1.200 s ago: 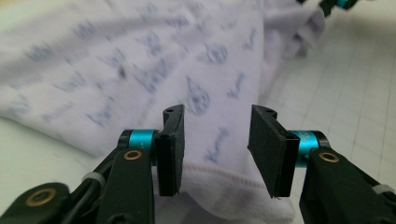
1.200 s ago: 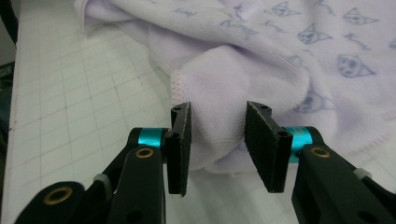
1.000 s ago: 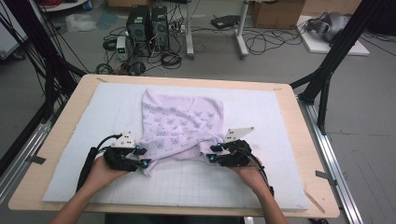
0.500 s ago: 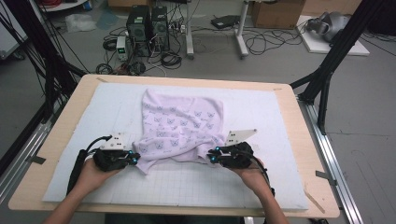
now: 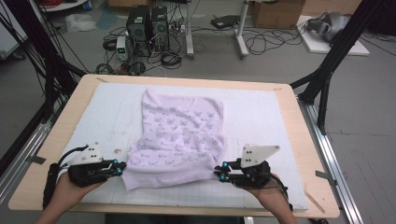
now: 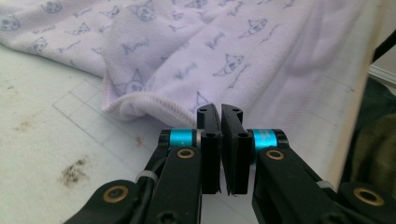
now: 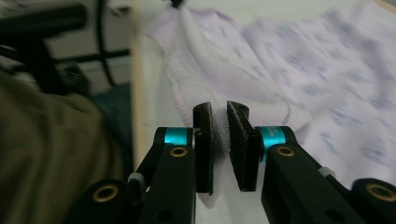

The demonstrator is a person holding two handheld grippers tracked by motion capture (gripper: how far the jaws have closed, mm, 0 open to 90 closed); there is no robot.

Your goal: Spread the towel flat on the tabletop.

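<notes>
Work in hand: a towel [image 5: 180,140] is being folded on the white mat [image 5: 261,121] of the table [image 5: 56,140]; this is judged from the doubled near edge.
Left gripper [image 5: 116,169]: it is placed just off the near left corner of the towel. In the left gripper view the jaws are nearly together with nothing between them, so the corner [image 6: 122,108] seems to be let go.
Right gripper [image 5: 220,173]: it is held at the near right corner. In the right gripper view white cloth [image 7: 219,140] is seen pinched between the narrow jaws, probably to keep that fold in place.
Towel position: middle of the mat, between the grippers.
Towel look: pale lilac, soft terry, small grey-blue printed figures, stitched hem, thick rounded fold along the near edge.
</notes>
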